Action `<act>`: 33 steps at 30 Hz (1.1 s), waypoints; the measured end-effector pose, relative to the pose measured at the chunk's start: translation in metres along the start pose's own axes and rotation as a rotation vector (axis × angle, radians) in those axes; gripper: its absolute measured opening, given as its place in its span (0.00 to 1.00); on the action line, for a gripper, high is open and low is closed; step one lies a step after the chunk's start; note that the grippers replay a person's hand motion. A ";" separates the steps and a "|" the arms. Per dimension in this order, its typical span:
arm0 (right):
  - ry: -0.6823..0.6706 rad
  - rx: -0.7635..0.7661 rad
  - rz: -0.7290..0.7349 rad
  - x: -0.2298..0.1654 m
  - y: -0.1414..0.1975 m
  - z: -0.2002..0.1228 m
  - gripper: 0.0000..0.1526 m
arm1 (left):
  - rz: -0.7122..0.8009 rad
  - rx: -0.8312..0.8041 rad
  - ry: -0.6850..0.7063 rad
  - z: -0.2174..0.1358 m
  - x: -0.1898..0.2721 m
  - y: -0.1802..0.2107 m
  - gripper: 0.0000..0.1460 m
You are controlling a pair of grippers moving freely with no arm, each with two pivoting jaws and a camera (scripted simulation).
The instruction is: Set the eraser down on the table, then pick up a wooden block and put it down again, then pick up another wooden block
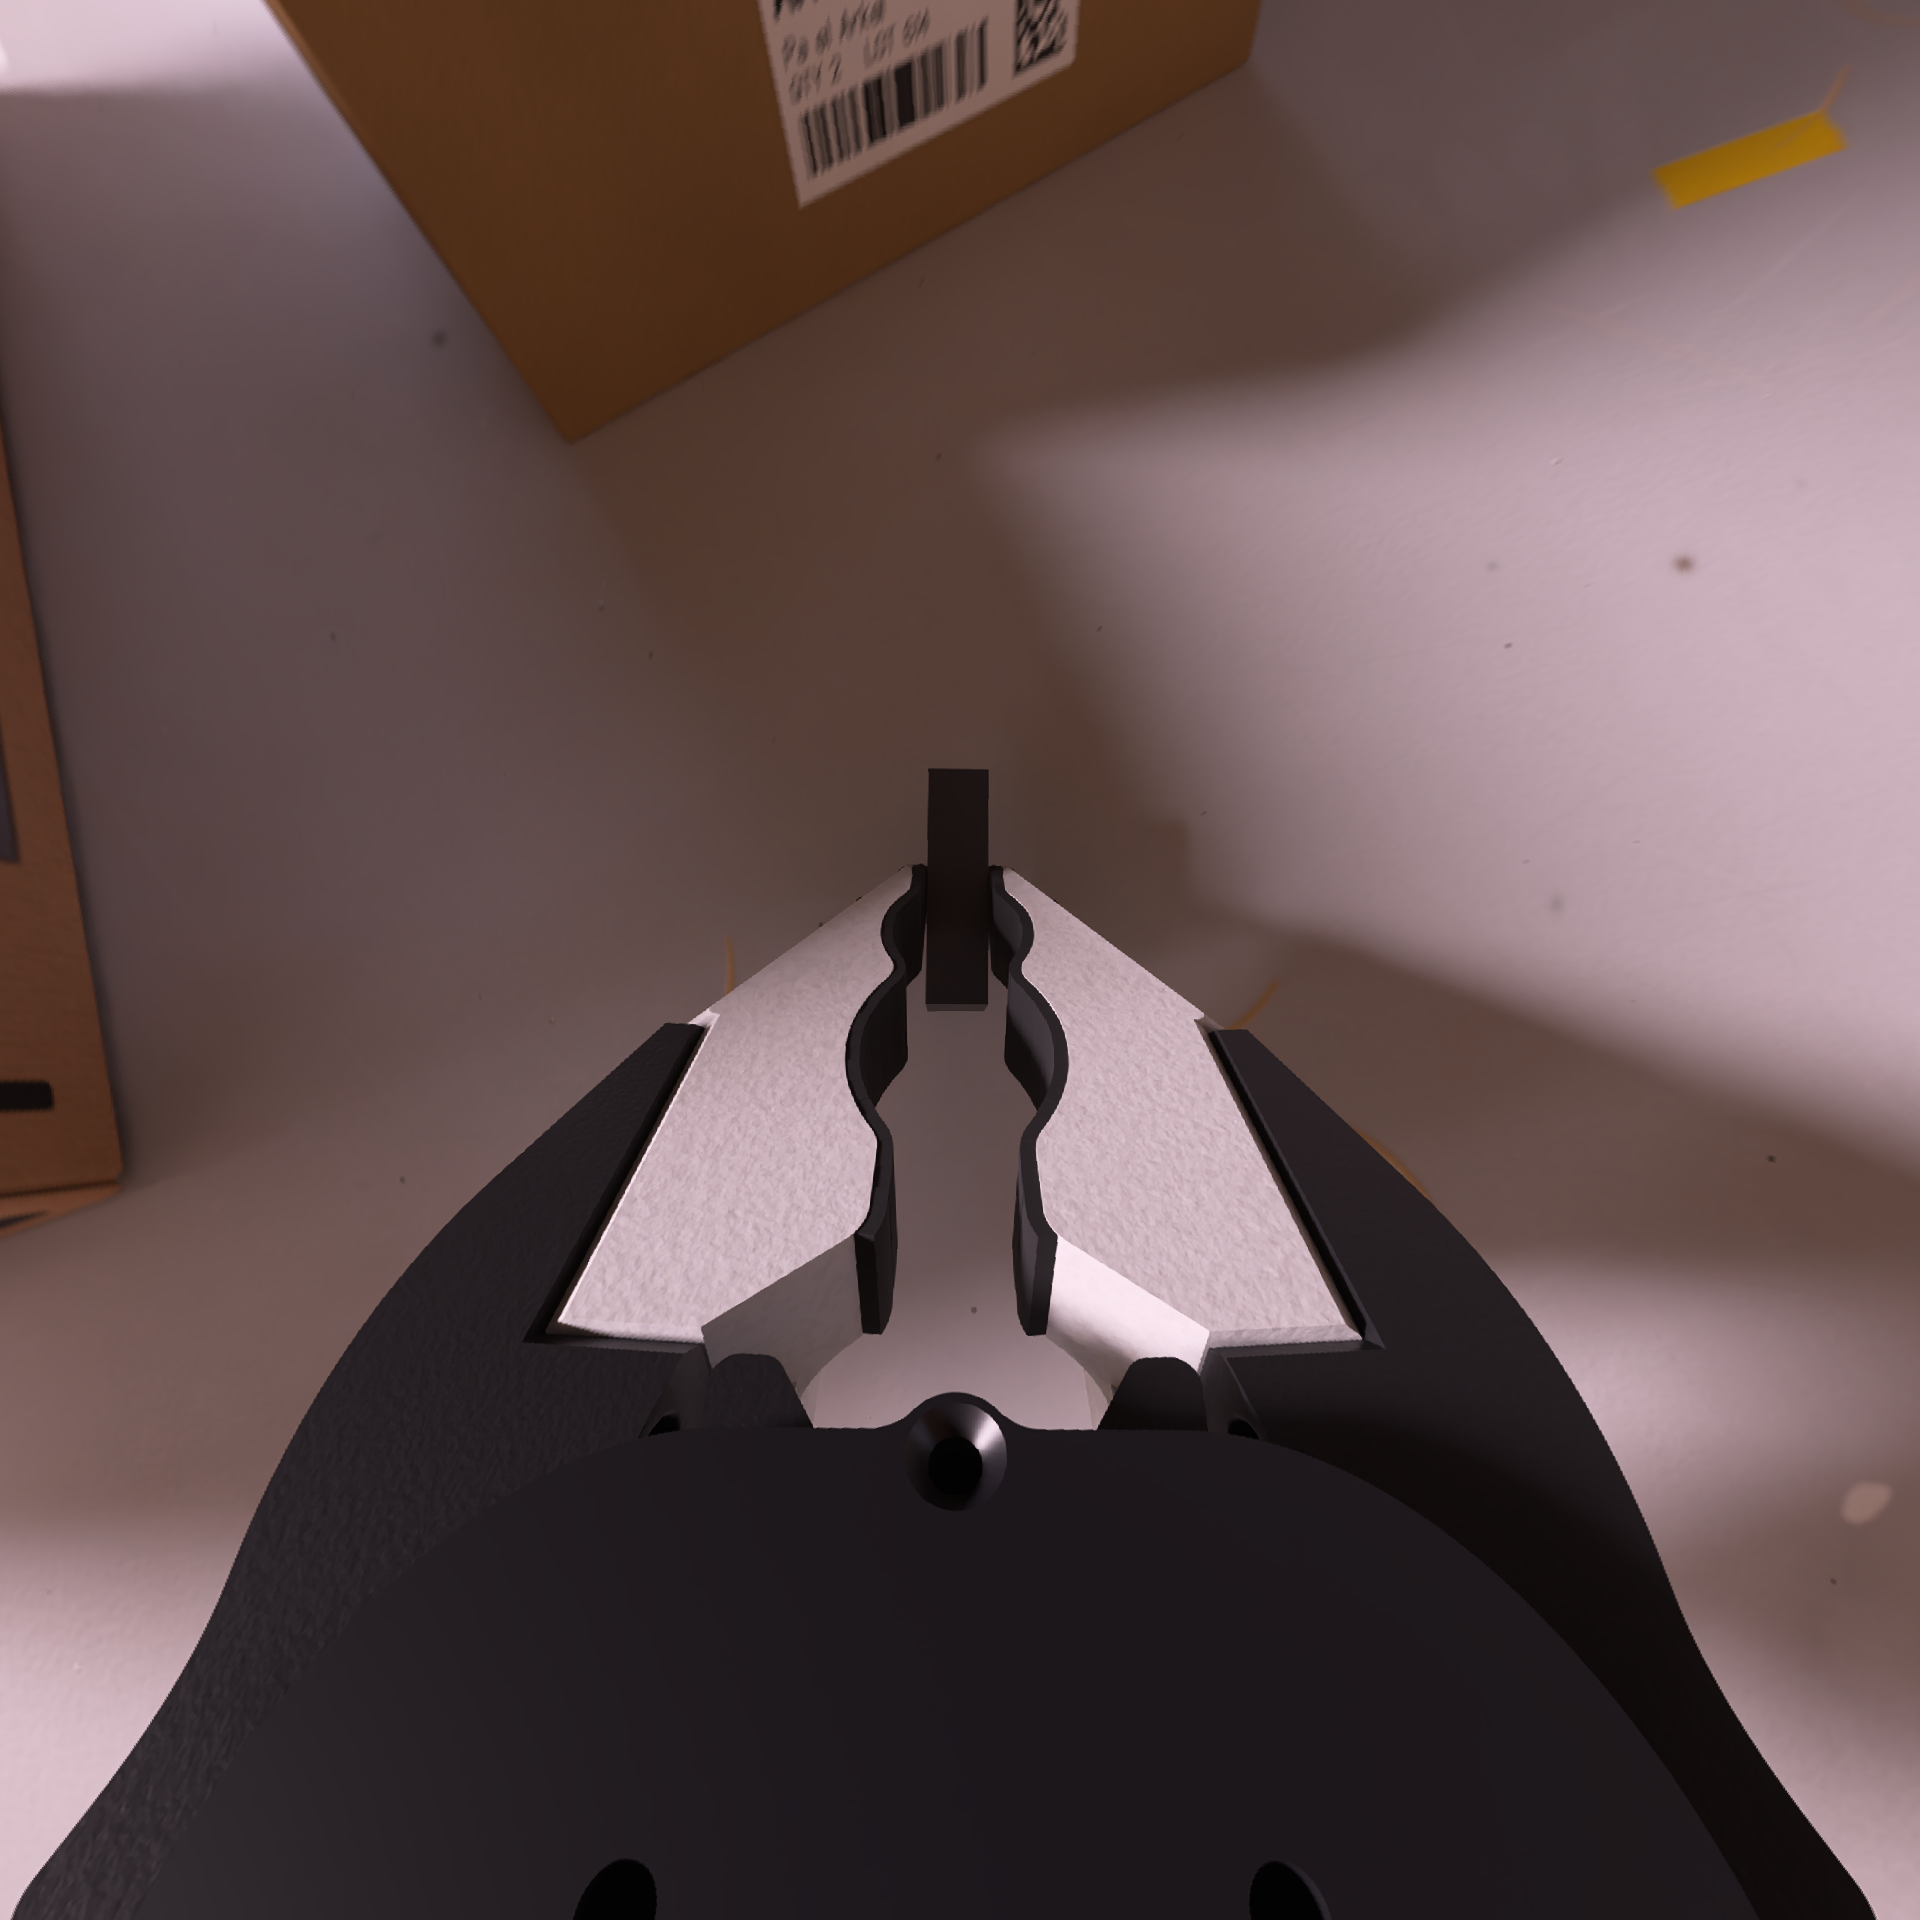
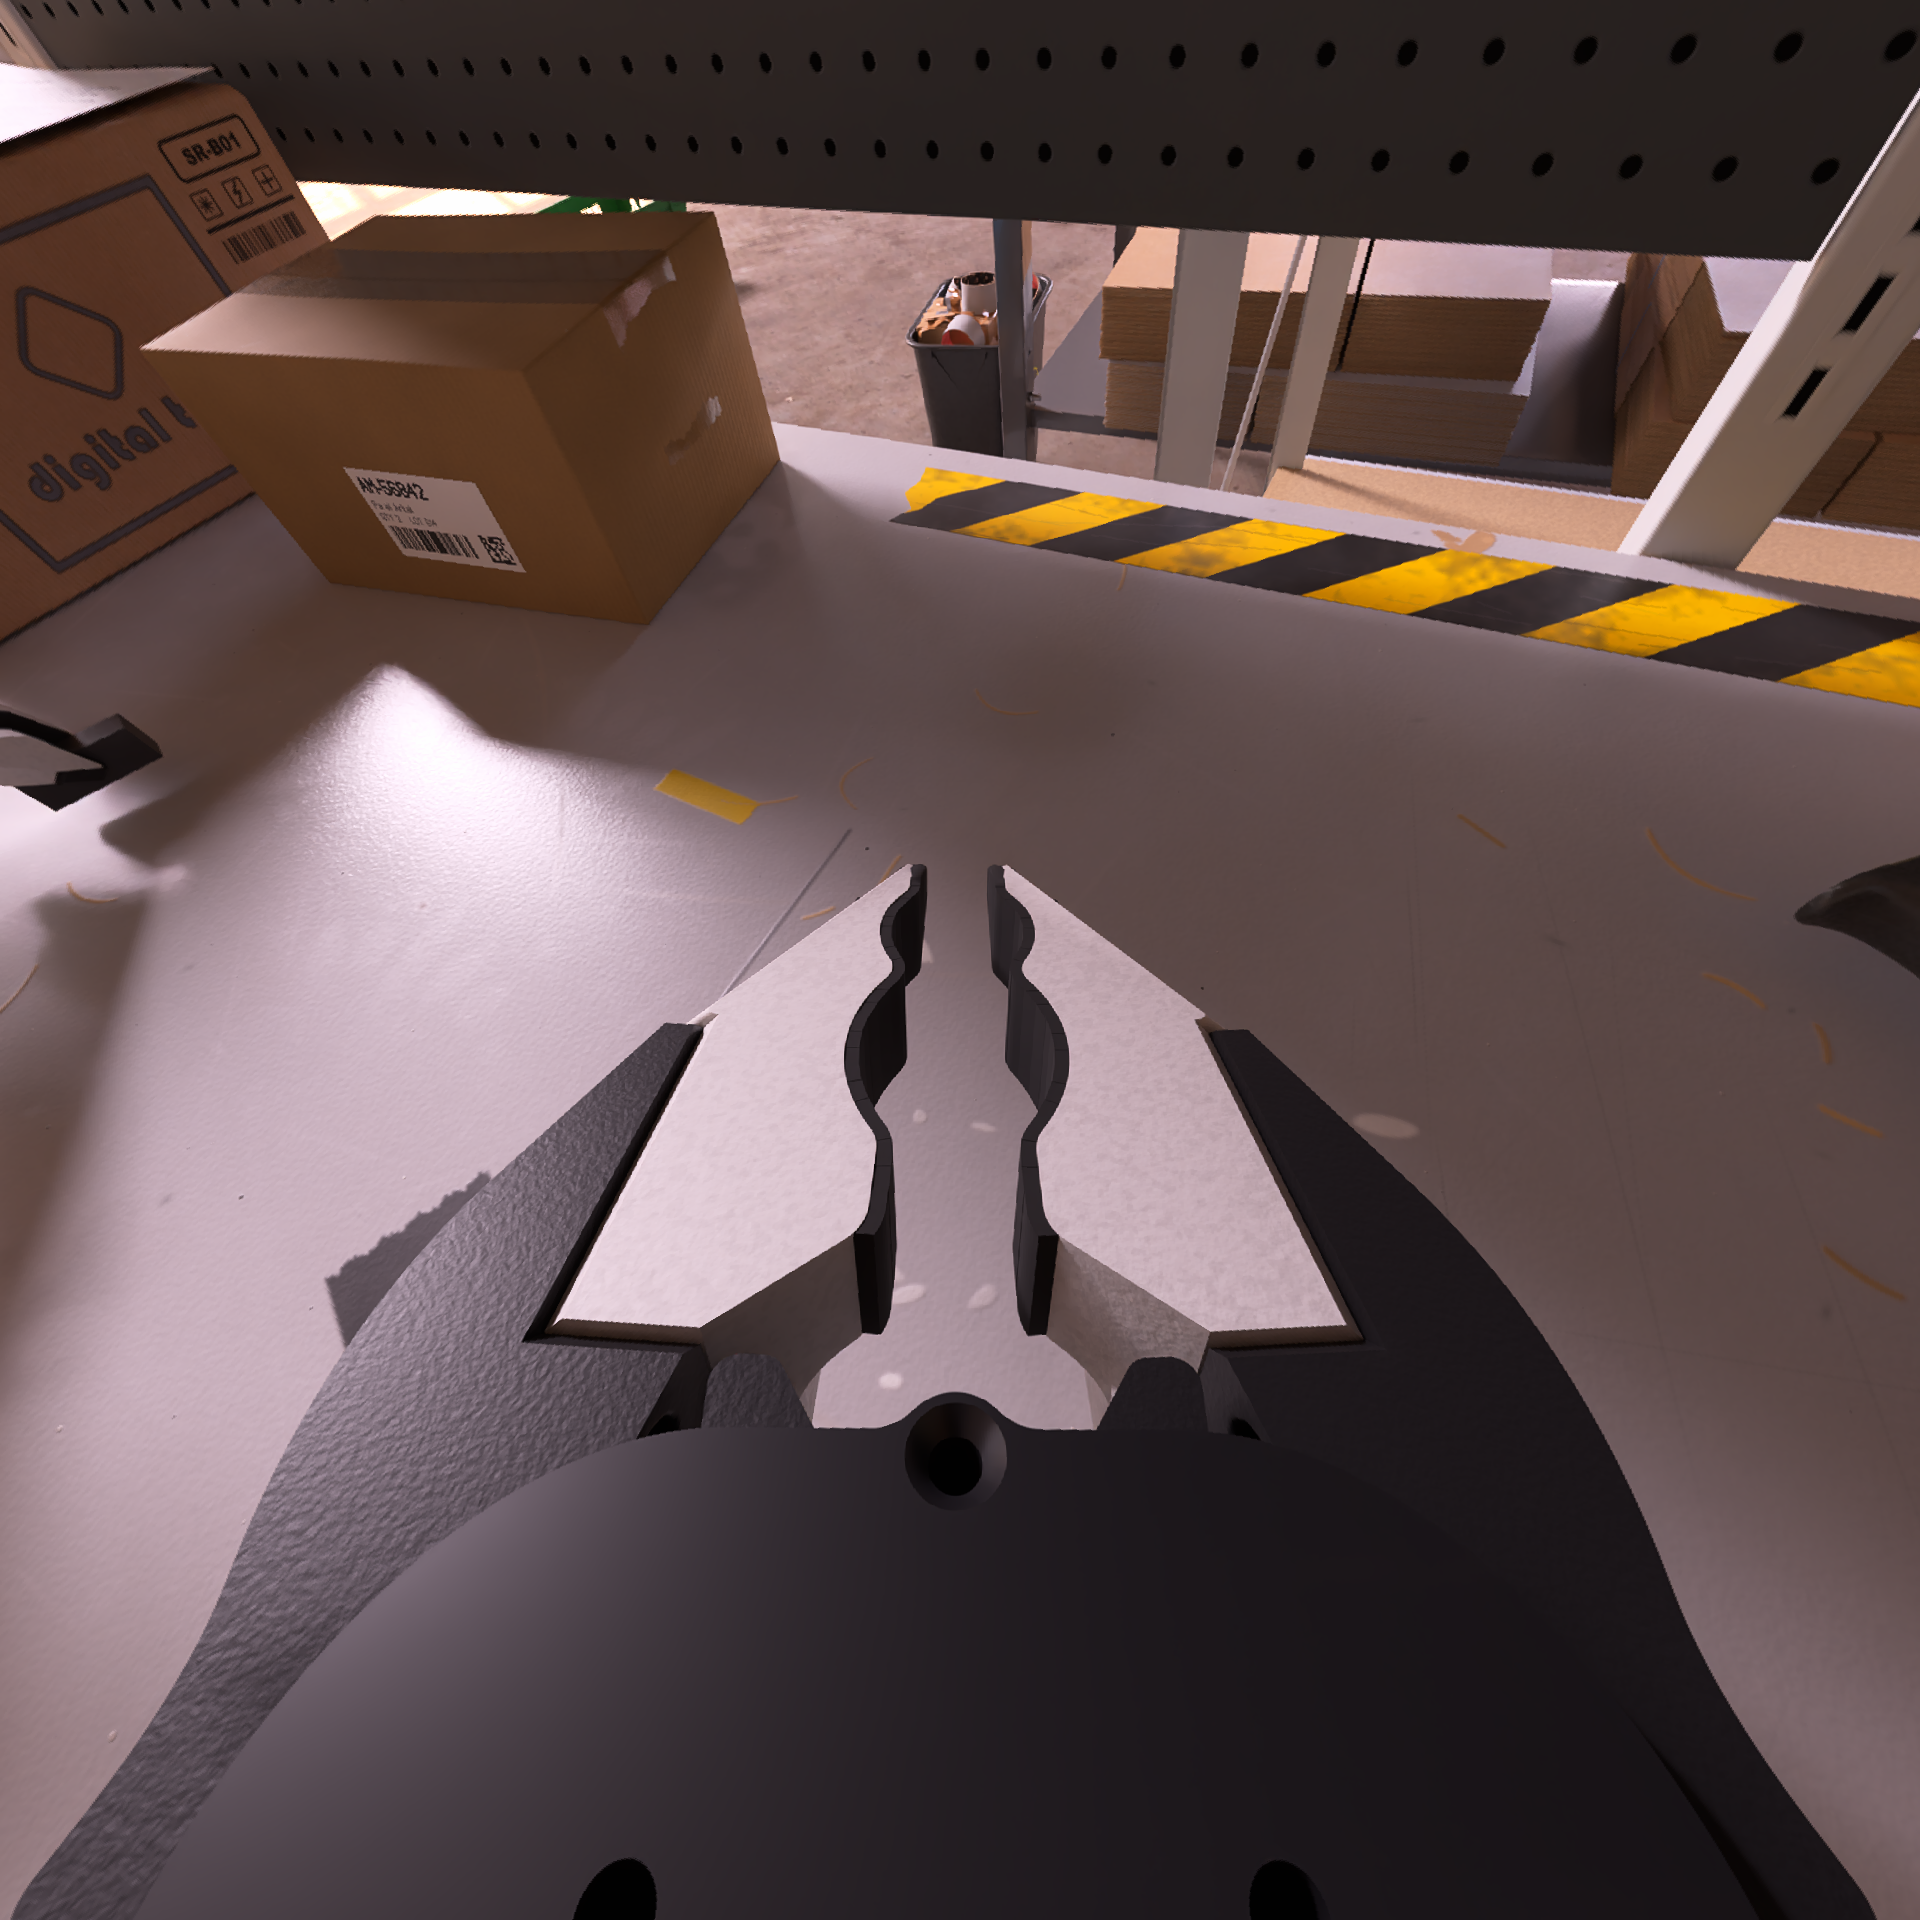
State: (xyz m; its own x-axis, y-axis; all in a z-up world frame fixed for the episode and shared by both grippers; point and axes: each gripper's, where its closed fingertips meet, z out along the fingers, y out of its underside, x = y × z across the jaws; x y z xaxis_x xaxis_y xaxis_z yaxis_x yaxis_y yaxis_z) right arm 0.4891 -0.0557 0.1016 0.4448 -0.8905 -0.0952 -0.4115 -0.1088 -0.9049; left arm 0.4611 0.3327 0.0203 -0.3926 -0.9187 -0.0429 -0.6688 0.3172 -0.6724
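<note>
Between your left gripper (image 1: 956,883) fingers the thin dark rectangular eraser (image 1: 956,862) sits clenched on edge just above the pale counter (image 1: 1455,727), presumably ready for setting down, while only your right wrist view shows the right gripper (image 2: 956,883) fingers parted and empty, no wooden block visible.

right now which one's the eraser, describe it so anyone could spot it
Start at the labelled cardboard box on the pale table; nearer than it is the left gripper. The eraser is the thin dark slab pinched upright between its fingers, the only black thing there besides the gripper.
</note>
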 end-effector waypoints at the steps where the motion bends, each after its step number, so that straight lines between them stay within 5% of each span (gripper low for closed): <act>1: 0.000 0.002 -0.003 -0.001 0.000 0.000 0.07 | 0.014 0.015 0.007 -0.002 0.002 -0.004 0.08; 7: 0.003 0.003 -0.004 -0.001 0.000 0.000 0.07 | 0.166 0.104 0.397 -0.023 0.086 -0.025 0.08; 13: 0.016 0.012 0.001 0.002 0.000 -0.007 0.07 | 0.491 -0.014 0.744 -0.044 0.184 0.021 0.08; 24: 0.138 0.004 0.083 0.028 0.011 -0.051 0.23 | 0.695 -0.070 0.675 -0.032 0.199 0.035 0.08; 29: 0.291 -0.108 0.083 0.058 0.049 -0.082 0.25 | 0.746 -0.041 0.664 -0.032 0.204 0.036 0.08; 33: 0.256 -0.189 0.085 0.050 0.077 -0.095 0.27 | 0.728 -0.033 0.654 -0.031 0.205 0.035 0.08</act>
State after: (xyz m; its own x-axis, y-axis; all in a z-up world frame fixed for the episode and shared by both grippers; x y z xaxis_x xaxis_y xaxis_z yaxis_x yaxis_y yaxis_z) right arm 0.4043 -0.1509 0.0662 0.1982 -0.9794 -0.0385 -0.5896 -0.0878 -0.8029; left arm 0.3374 0.1632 0.0108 -0.9822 -0.1873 -0.0146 -0.1378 0.7707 -0.6222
